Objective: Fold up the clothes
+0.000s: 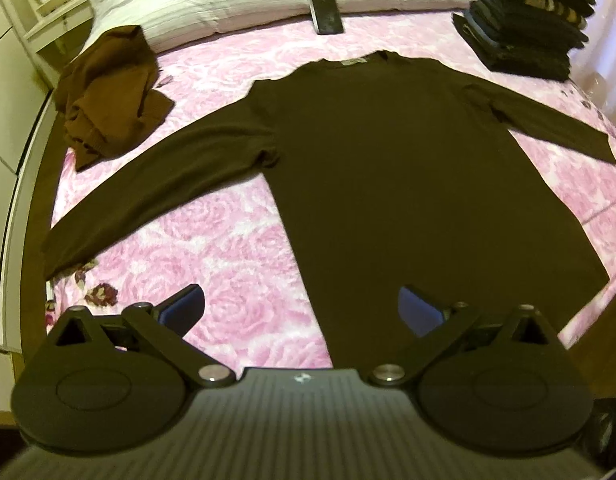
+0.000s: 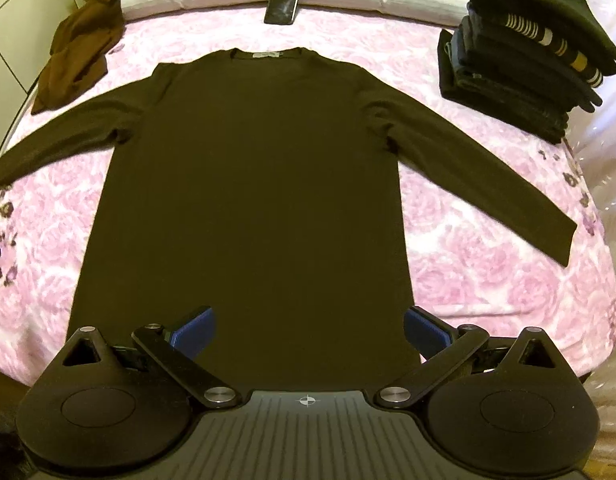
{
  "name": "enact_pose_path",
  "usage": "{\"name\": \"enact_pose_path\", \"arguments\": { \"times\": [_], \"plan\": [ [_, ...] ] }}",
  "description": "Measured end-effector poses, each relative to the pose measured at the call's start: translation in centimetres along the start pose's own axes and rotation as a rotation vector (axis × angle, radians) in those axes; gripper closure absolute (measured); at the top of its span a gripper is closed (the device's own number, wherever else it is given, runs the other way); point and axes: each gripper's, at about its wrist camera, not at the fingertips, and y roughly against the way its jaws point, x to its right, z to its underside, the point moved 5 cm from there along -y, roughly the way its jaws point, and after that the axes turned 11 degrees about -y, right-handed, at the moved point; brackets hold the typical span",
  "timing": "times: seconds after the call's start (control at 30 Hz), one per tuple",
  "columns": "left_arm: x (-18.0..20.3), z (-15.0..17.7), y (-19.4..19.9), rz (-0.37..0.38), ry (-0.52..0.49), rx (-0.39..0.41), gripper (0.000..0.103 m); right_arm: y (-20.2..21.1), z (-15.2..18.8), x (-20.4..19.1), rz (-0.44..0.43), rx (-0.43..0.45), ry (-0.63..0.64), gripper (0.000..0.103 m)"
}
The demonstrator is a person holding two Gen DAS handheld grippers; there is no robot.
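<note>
One dark long-sleeved sweater is seen spread flat on the pink floral bedspread, both sleeves laid outward, its hem just ahead of the two grippers. The left gripper and right gripper are held with jaws wide apart, nothing between them. Far ahead, one brown garment is crumpled to the left, one phone lies centrally, and one stack of folded clothes is placed to the right.

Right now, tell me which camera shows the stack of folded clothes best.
The right wrist view. There the stack of folded clothes sits whole at the upper right of the bed, sharp enough to show a striped piece. The left wrist view shows the stack darker and blurred, cut off at the frame's top corner.
</note>
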Motion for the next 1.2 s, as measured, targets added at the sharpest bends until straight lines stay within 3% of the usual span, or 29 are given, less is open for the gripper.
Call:
{"name": "enact_pose_path", "arguments": {
  "times": [0.3, 0.5, 0.77, 1.07, 1.2],
  "plan": [
    [-1.8, 1.5, 1.4, -0.039, 0.028, 0.084, 0.001, 0.1, 0.0, -1.3, -0.036, 0.001, -0.024, 0.000],
    [-2.9, 2.5, 1.1, 0.046, 0.044, 0.011, 0.001, 0.4, 0.7, -2.8, -0.003, -0.019, -0.046, 0.000],
    [-3.2, 3.8, 0.9, 0.050, -0.042, -0.037, 0.001, 0.9, 2.1, -4.5, 0.018, -0.053, -0.093, 0.000],
    [-3.7, 3.6, 0.1, 0.044, 0.017, -0.073, 0.001, 0.9, 0.8, -4.9, 0.054, -0.029, -0.076, 0.000],
    [-4.2, 3.0, 0.2, 0.027, 0.059, -0.096, 0.002, -0.2, -0.9, -4.9, 0.027, -0.040, -0.072, 0.000]
  ]
}}
